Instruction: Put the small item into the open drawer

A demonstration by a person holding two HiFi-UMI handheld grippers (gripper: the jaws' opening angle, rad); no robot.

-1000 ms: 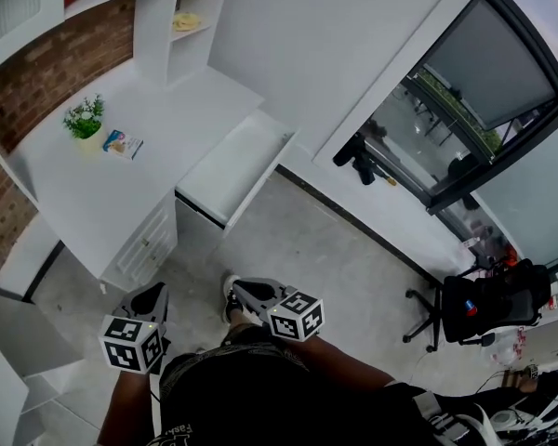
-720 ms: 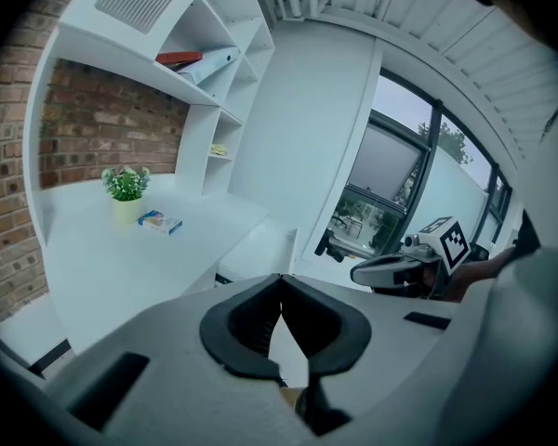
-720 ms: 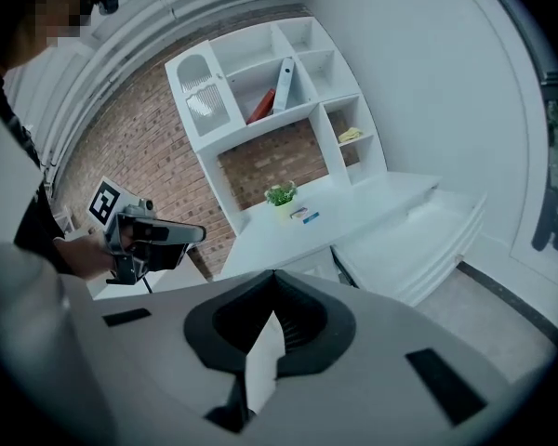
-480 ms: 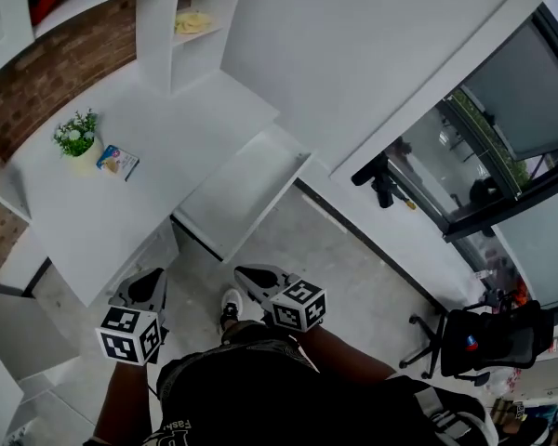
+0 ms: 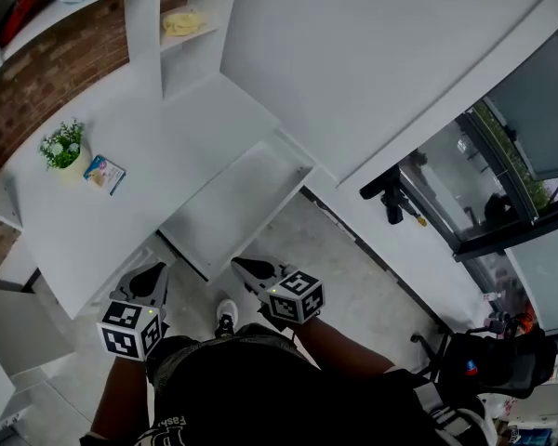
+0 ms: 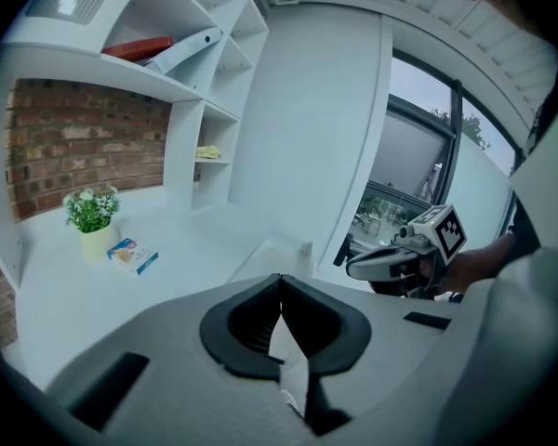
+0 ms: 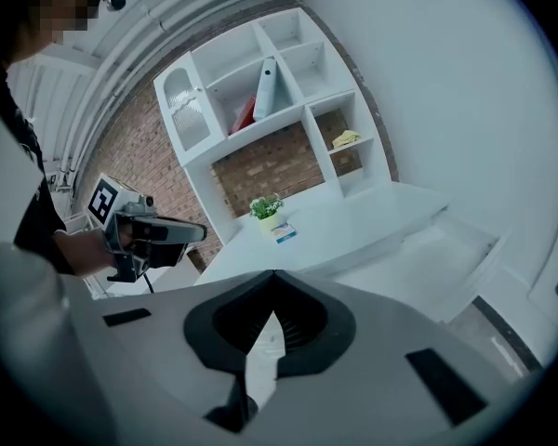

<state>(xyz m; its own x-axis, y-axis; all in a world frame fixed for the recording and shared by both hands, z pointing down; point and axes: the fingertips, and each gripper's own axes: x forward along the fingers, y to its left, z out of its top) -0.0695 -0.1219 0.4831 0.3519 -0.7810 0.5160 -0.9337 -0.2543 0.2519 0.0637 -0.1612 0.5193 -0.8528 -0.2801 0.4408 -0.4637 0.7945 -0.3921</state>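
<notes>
The small item, a blue and white packet [image 5: 104,174], lies on the white desk [image 5: 158,156] beside a potted plant [image 5: 63,147]. The open drawer [image 5: 232,207] juts out from the desk's right end, and nothing shows inside it. My left gripper [image 5: 153,269] hangs shut and empty short of the desk's front edge. My right gripper [image 5: 239,265] is shut and empty just before the drawer front. The left gripper view looks past its gripper [image 6: 280,279] to the packet [image 6: 133,255] and drawer [image 6: 274,254]. Beyond the right gripper [image 7: 273,275] are the packet [image 7: 283,233] and drawer [image 7: 437,254].
White shelves [image 5: 181,26] rise at the desk's back against a brick wall [image 5: 65,72], with a yellow thing in one cubby. Small closed drawers sit under the desk at the left. A window wall [image 5: 502,156] and a black office chair [image 5: 484,360] stand to the right.
Both grippers have moved forward with the person toward the desk. The desk and open drawer now lie closer in front of them. Both stay shut.
</notes>
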